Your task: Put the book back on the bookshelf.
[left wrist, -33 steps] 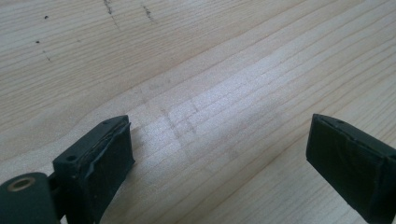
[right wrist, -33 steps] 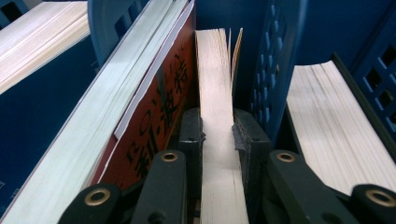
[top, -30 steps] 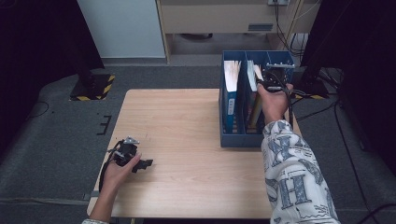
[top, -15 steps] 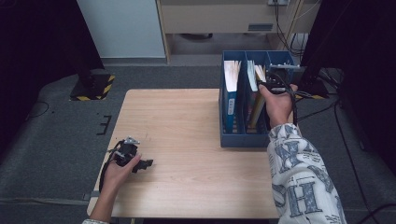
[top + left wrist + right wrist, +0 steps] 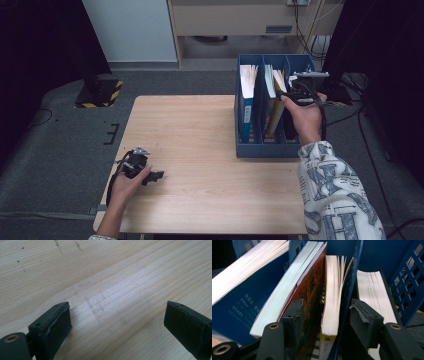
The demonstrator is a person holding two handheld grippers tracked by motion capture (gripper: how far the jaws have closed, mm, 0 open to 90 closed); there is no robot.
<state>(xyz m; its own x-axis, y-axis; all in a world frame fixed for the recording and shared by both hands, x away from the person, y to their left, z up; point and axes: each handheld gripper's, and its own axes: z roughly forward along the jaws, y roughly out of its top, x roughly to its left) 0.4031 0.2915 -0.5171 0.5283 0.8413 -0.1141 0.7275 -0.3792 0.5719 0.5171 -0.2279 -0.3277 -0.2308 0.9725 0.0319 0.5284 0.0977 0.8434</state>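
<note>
Yellow-spined book (image 5: pixel 331 315) upright in blue file rack (image 5: pixel 352 270), page edges upward, right gripper (image 5: pixel 327 315) jaws just opening around it, left gripper (image 5: pixel 117 322) jaws apart.

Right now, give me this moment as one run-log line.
right claw: jaws just opening, astride thin book, pads apart from it | left claw: open over table | blue file rack: holds books

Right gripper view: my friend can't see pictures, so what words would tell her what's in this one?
Two black jaws of the right gripper stand open around a thin yellow-spined book, not pressing it; they have just been opening. The book stands in a blue file rack beside an orange-covered book, a blue book and a black-covered book.
</note>
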